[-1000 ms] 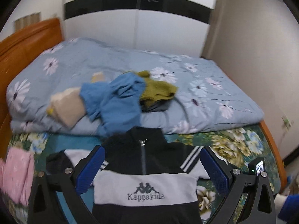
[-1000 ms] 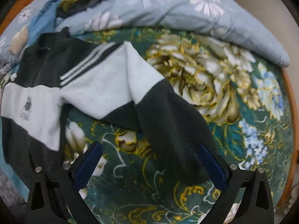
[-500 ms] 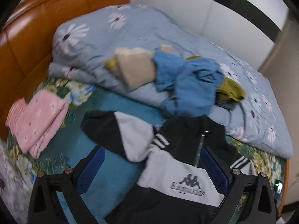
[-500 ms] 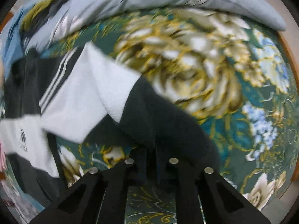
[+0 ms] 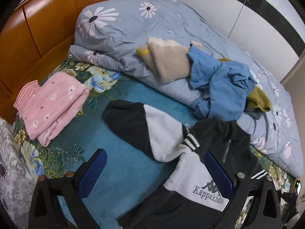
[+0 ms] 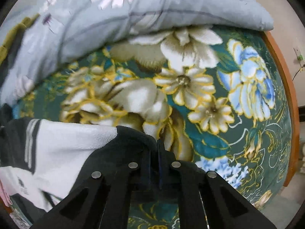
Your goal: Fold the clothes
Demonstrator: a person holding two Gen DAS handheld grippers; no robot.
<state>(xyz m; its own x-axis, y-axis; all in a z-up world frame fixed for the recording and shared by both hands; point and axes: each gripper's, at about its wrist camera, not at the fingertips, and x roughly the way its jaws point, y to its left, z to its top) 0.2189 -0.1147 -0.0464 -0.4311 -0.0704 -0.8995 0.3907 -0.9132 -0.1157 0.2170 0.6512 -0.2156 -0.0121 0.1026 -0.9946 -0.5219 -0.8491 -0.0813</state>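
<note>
A black and white Kappakids jacket (image 5: pixel 198 173) lies face up on the floral bed cover. Its one sleeve (image 5: pixel 141 127) stretches out toward the pink clothes. My left gripper (image 5: pixel 156 171) hangs open above that sleeve and the chest, touching nothing. In the right wrist view my right gripper (image 6: pixel 157 148) is shut on the black cuff end of the other sleeve (image 6: pixel 131 139), lifted off the bed. The white part of that sleeve (image 6: pixel 72 145) trails to the left.
A folded pink garment (image 5: pixel 49 103) lies near the wooden headboard (image 5: pixel 47 19). A blue top (image 5: pixel 221 87), a beige piece (image 5: pixel 167 63) and an olive one (image 5: pixel 259 99) are heaped on the grey-blue duvet (image 5: pixel 133 22). The bed's wooden edge (image 6: pixel 286 87) runs along the right.
My right gripper shut on the black sleeve end and lifted it toward the jacket. The left gripper swung left, bringing the other sleeve and the pink garment into view.
</note>
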